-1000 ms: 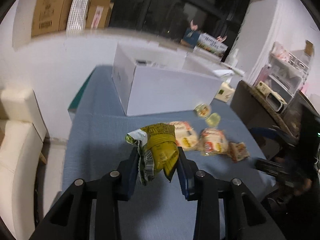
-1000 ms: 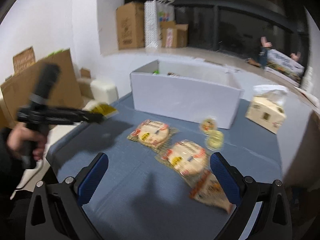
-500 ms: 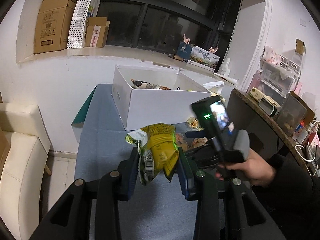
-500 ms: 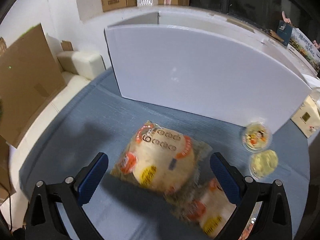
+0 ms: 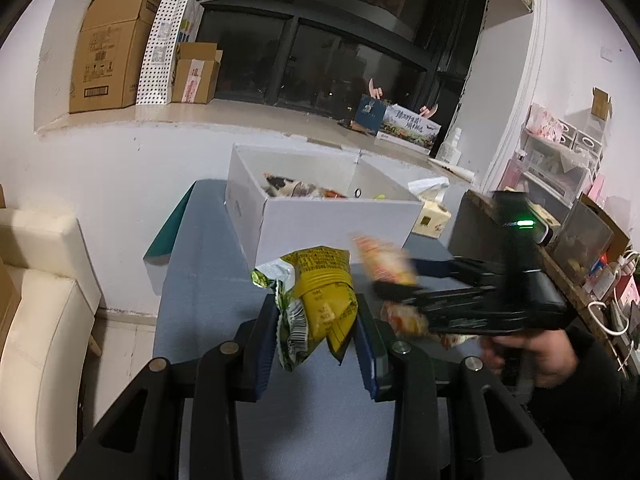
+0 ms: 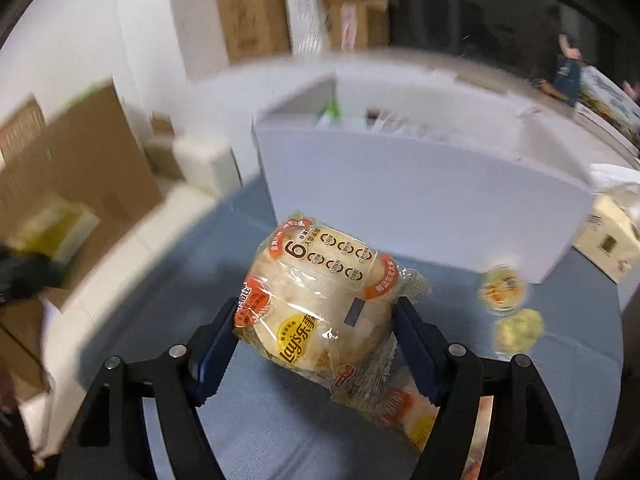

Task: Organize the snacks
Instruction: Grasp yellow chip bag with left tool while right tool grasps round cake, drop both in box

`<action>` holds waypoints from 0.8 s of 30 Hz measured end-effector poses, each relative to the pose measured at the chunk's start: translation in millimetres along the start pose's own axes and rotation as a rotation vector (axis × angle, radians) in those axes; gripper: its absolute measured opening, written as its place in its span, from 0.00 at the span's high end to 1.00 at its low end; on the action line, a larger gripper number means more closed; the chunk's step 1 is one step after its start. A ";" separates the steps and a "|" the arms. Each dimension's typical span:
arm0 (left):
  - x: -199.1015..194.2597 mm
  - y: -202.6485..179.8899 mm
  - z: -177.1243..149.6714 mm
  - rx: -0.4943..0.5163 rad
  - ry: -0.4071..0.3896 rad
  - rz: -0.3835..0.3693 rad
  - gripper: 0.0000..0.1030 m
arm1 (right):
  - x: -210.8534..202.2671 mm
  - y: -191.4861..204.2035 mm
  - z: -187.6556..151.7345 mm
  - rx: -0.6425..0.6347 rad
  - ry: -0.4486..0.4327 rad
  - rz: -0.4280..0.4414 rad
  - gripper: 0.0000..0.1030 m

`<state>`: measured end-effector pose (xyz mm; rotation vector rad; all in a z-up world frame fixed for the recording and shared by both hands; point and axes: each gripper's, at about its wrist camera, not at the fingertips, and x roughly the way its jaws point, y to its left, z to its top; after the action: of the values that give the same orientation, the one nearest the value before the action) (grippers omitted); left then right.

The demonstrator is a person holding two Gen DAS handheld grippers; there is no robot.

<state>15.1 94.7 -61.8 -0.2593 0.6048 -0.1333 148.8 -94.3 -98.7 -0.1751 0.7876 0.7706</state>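
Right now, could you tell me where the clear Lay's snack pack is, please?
In the right wrist view, the Lay's snack pack sits between the fingers of the right hand-held gripper, above the blue table and in front of the white box.

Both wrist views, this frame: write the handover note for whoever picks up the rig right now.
Left gripper: shut on the yellow snack bag, held above the blue table, in front of the white box.
Right gripper: shut on the Lay's bag, off the table, also facing the box.
Done: some snacks already lie in the box.
Left: drop both bags in, then collect another clear bag below the right gripper and two small round cups near the box's front wall.
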 end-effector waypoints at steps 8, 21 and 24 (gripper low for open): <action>37.6 -18.6 78.4 0.066 -0.065 -0.006 0.62 | -81.6 -59.1 23.4 0.079 -0.160 -0.052 0.23; 175.7 -3.3 170.2 0.041 0.042 0.133 0.20 | 0.3 -127.8 152.1 0.131 -0.109 -0.120 0.21; 190.8 4.1 170.6 0.024 0.089 0.151 0.00 | 24.0 -140.6 174.5 0.159 -0.069 -0.145 0.00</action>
<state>269.3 95.0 -31.7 -0.1847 0.7083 -0.0060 355.7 -109.7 -10.6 -0.0614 0.7582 0.5715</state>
